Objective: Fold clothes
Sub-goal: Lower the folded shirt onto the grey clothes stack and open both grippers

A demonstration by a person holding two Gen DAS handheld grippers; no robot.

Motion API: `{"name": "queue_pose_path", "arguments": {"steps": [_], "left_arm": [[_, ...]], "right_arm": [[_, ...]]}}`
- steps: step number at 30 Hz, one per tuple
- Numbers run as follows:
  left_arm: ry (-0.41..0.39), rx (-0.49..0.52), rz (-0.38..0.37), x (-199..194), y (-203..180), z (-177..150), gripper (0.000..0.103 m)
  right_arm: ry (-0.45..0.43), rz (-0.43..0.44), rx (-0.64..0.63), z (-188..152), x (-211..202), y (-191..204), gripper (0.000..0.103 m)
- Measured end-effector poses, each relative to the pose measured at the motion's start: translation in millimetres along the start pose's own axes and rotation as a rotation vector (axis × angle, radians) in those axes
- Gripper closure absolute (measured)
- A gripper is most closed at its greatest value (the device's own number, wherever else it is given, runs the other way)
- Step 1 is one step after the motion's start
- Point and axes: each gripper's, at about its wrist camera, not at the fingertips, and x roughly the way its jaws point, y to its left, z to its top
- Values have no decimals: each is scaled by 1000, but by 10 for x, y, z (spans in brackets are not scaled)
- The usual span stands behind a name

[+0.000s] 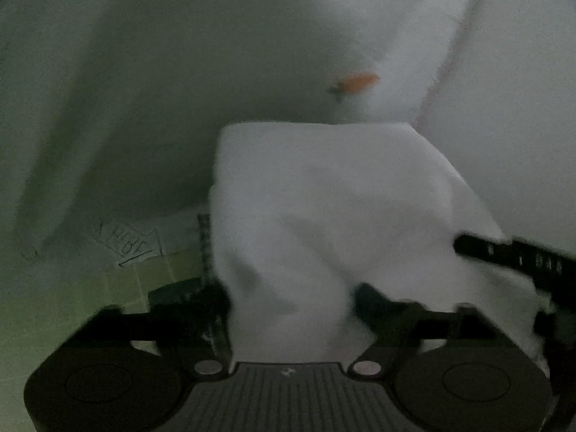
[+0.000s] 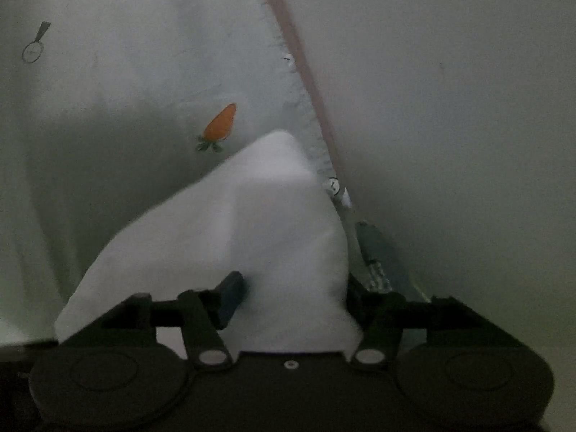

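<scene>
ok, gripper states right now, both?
Left gripper: shut on the white cloth.
Right gripper: shut on the white cloth.

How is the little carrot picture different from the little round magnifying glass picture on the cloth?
The carrot is filled in bright orange with green leaves; the magnifying glass is only a thin dark outline. The carrot looks bigger and sits near the middle, close to the lifted white fold; the magnifying glass sits far off at the upper left. Both are small prints on the same pale cloth.
</scene>
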Motion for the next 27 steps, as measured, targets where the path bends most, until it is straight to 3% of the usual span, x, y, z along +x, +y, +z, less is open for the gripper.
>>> {"name": "queue_pose_path", "arguments": {"steps": [5, 6, 10, 11, 12, 18, 22, 27], "left_arm": [[58, -53, 55, 638, 305, -6, 5], [36, -31, 76, 785, 248, 105, 6], [-68, 86, 185, 534, 59, 139, 5], [-101, 97, 194, 399, 18, 137, 3], [-134, 107, 202, 261, -23, 134, 1], [-240, 96, 243, -778, -297, -31, 0], [-313, 157, 326, -1461, -531, -363, 0], [-291, 221, 306, -2214, -554, -865, 0]], "right_arm": [[2, -46, -55, 17, -67, 94, 24], [-2, -64, -79, 25, -119, 125, 20], [-48, -143, -182, -80, -443, 386, 11], [-79, -145, -180, -149, -610, 465, 3], [-108, -143, -176, -211, -761, 543, 2], [-196, -135, -114, -690, -1791, 947, 0], [-211, -157, -126, -1043, -2438, 1240, 0], [-219, -211, -166, -1524, -3083, 1457, 0]]}}
